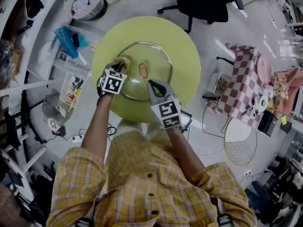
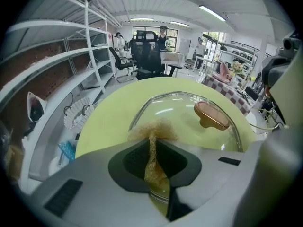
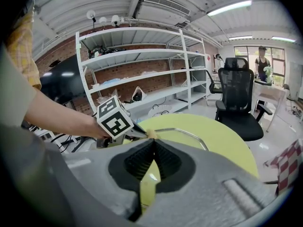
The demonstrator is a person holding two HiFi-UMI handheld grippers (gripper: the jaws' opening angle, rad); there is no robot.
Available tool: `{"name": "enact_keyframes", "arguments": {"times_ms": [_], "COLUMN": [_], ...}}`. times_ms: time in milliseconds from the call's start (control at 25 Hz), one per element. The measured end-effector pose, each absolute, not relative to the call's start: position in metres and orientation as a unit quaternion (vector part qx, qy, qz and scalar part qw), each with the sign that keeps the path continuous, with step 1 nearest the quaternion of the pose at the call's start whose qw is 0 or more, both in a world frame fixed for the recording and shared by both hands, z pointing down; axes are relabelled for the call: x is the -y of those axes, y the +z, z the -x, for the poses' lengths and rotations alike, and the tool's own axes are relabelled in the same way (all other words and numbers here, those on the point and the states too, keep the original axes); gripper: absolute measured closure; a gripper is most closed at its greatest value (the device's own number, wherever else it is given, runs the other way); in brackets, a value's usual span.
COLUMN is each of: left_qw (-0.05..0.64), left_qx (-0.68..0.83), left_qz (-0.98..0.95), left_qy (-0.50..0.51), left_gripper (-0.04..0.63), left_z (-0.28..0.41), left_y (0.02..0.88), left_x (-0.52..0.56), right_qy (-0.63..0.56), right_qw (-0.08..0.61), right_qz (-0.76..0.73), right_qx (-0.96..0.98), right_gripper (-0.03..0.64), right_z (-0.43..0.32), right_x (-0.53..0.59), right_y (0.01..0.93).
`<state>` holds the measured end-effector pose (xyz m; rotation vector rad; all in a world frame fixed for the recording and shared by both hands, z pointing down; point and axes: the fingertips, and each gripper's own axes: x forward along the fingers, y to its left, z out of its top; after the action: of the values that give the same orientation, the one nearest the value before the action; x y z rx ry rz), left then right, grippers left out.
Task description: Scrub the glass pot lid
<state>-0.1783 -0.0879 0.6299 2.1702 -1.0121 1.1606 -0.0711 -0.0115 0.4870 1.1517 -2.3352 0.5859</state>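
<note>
The glass pot lid with a copper-brown knob lies on a round yellow-green table. My left gripper is shut on a tan fibrous scrubber, which rests on the lid's far left rim. In the left gripper view the scrubber fills the shut jaws, its tuft pressed on the lid left of the knob. My right gripper is at the lid's near right edge, its jaws closed over the rim. The right gripper view shows the jaws pinching the lid's edge, with the left gripper beyond.
A black office chair stands beyond the table and a round laundry basket at the far left. White shelving runs along the left. A checkered-cloth table and a wire basket are on the right.
</note>
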Motion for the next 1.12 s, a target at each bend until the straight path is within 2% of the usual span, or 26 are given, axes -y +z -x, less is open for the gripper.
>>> {"name": "enact_keyframes", "arguments": {"times_ms": [1120], "left_qw": [0.213], "left_qx": [0.338], "left_qz": [-0.807], "left_qy": [0.434], "left_gripper": [0.554], "left_z": [0.126], "left_y": [0.628], "left_x": [0.013], "right_qy": [0.207], "right_qw": [0.224], "right_qz": [-0.434], "right_qx": [0.847], "right_gripper": [0.620], "right_z": [0.046], "right_x": [-0.016], "right_y": [0.477]}}
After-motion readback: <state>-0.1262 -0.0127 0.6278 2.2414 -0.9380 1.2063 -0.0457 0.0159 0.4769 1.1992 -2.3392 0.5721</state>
